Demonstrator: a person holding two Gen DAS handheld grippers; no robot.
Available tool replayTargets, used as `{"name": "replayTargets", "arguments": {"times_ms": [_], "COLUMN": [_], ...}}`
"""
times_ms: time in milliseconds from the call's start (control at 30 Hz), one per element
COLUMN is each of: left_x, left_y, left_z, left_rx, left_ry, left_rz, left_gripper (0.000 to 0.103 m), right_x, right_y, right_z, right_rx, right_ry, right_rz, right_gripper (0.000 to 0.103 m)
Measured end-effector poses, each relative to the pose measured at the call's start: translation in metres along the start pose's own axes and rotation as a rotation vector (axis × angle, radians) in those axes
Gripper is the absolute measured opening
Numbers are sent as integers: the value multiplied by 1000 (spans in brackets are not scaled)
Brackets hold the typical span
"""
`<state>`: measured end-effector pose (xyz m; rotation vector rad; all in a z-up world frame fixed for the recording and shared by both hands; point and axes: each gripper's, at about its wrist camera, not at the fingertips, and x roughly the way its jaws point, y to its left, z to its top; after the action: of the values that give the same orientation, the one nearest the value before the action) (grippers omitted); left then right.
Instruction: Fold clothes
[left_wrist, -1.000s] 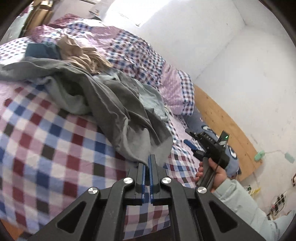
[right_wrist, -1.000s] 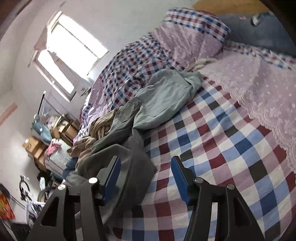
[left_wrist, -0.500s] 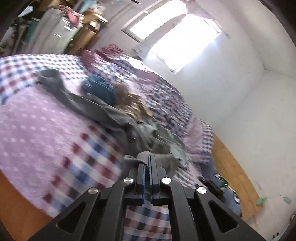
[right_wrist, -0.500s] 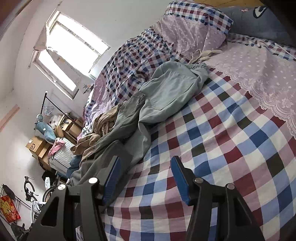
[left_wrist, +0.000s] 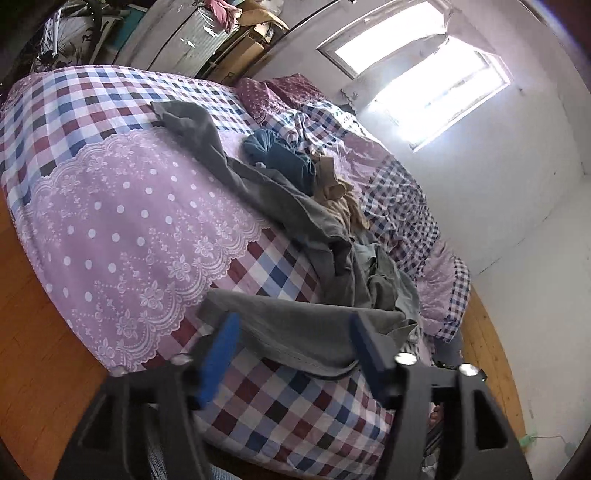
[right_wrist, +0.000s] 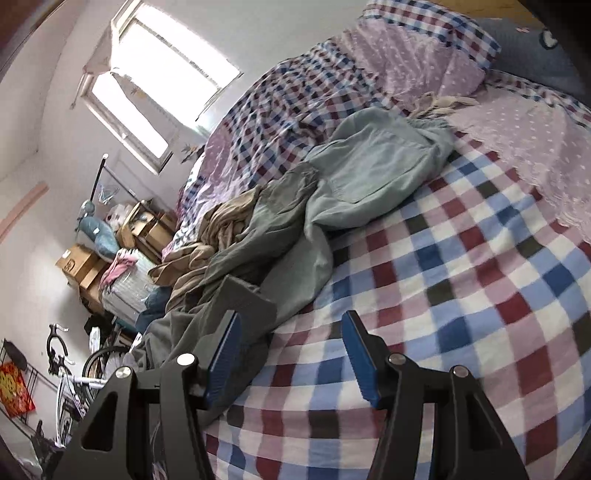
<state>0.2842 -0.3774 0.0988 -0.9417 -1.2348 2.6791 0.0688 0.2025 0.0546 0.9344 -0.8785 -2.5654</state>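
Clothes (left_wrist: 295, 206) heaped on the bed (left_wrist: 129, 206) — grey, teal, tan. Left gripper (left_wrist: 291, 332) and right gripper (right_wrist: 291, 343) both spread apart, empty.

Both the left gripper (left_wrist: 291, 332) and right gripper (right_wrist: 290, 339) apparently hang spread wide, gripping nothing.

bed (right_wrist: 461, 280) | checked-and-lilac cover | on it: heaped clothes (right_wrist: 280, 236), pillow (right_wrist: 417, 62)

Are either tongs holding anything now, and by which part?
Nothing. Both the left tongs and right tongs are open; the grey garment lies loose.
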Motion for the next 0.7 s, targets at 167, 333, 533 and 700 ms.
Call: {"name": "replayTargets", "arguments": {"times_ms": [167,333,533,700], "left_x": [-6,7,61,93], "left_y": [1,-21,-65,-83], "left_z": [2,-2,-23,-43], "left_rx": [-21,9,19,35], "left_ry": [-19,-19,68,175], "left_rz": [6,-74,-214,-293], "left_gripper": [77,80,82,82], "right_x": [18,33,53,70], "right_y": [20,36,44,45], "right_z": [-3,-2,10,16], "right_rx": [-36,-57,-42,-10], "right_ry": [24,24,42,80], "right_rz": [35,64,73,34], "right_gripper": [61,61,61,59]}}
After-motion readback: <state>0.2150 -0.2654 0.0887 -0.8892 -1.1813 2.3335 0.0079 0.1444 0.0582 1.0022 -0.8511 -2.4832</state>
